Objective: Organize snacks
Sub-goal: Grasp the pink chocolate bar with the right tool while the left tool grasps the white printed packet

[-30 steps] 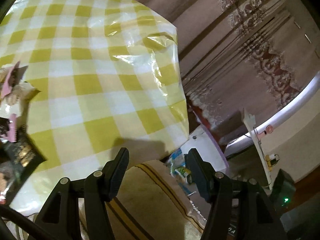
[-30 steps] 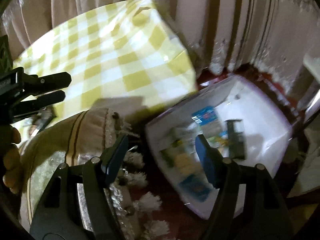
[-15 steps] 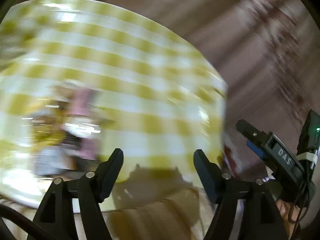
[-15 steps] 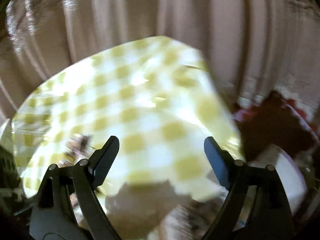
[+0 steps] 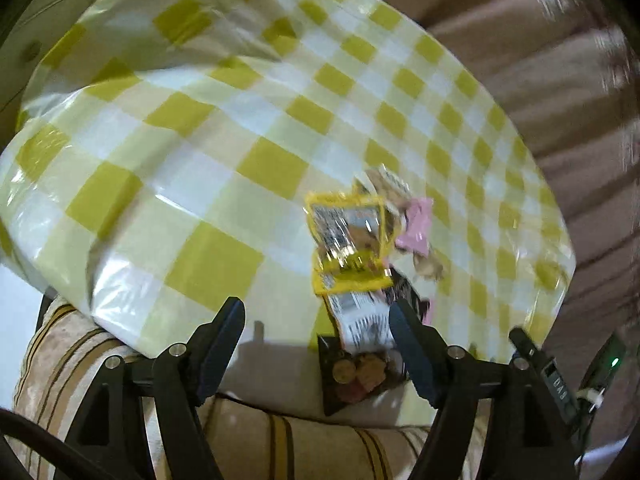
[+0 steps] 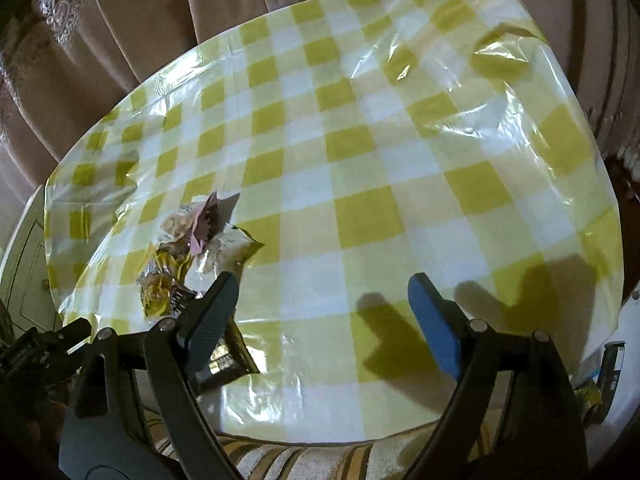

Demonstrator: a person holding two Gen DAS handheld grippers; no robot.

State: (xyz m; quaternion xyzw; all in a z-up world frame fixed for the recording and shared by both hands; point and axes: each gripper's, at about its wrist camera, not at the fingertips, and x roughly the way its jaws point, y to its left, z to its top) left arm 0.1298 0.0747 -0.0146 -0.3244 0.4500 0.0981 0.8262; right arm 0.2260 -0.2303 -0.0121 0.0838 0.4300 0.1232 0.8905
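A pile of snack packets lies on the yellow-checked tablecloth point(image 5: 180, 168). In the left wrist view it holds yellow packets point(image 5: 348, 240), a pink packet point(image 5: 416, 224) and a dark packet point(image 5: 360, 372) with biscuits pictured on it. My left gripper point(image 5: 316, 344) hangs open just before the pile; the dark packet lies under the gap, untouched. In the right wrist view the same pile point(image 6: 192, 248) sits left of centre. My right gripper point(image 6: 322, 316) is open over bare cloth, its left finger point(image 6: 212, 312) in front of the pile's near edge.
Beige curtains point(image 6: 120, 20) hang behind the table. A striped cushion point(image 5: 280, 440) lies along the near edge. A white bin point(image 6: 624, 380) with packets stands low at the right. The other gripper point(image 5: 536, 360) shows at the right, and a white cabinet point(image 6: 24, 260) at the left.
Both views have swung from the floor bin and the table's right edge to the tabletop. The snack pile now lies in front of both grippers, and both pairs of jaws stand wider.
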